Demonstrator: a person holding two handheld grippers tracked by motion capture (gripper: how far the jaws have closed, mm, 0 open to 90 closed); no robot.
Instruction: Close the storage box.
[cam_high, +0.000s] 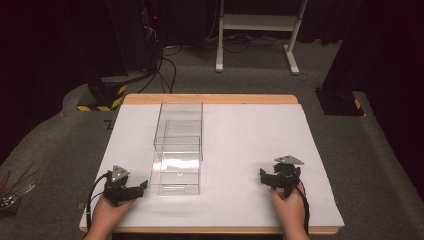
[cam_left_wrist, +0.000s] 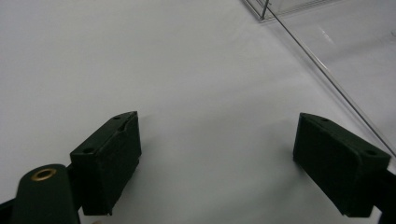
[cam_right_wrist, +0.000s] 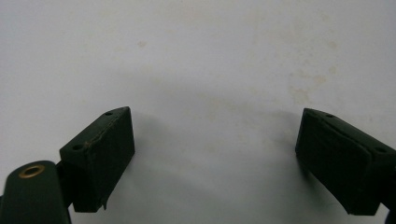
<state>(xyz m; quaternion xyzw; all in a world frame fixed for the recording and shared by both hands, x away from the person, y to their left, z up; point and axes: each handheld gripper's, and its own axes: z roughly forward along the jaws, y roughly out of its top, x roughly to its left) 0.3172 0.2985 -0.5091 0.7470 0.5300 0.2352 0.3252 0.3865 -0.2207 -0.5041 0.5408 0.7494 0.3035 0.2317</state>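
Note:
A clear plastic drawer box (cam_high: 178, 145) stands left of the middle of the white table cover (cam_high: 240, 135), its drawer front facing me. My left gripper (cam_high: 125, 186) rests near the front left edge, a short way left of the box, held by a hand. In the left gripper view its jaws stand wide apart over bare white surface, left gripper (cam_left_wrist: 217, 154), with the box's clear edge (cam_left_wrist: 322, 70) at the upper right. My right gripper (cam_high: 281, 176) sits at the front right, well clear of the box. Its jaws are wide apart with nothing between them, right gripper (cam_right_wrist: 215, 154).
The wooden table edge (cam_high: 210, 98) shows at the back. Beyond it on the carpet stand a white frame (cam_high: 257, 30) and a yellow-black striped base (cam_high: 102, 97). Dark cables (cam_high: 165, 70) trail on the floor. Thin sticks (cam_high: 15, 185) lie at the far left.

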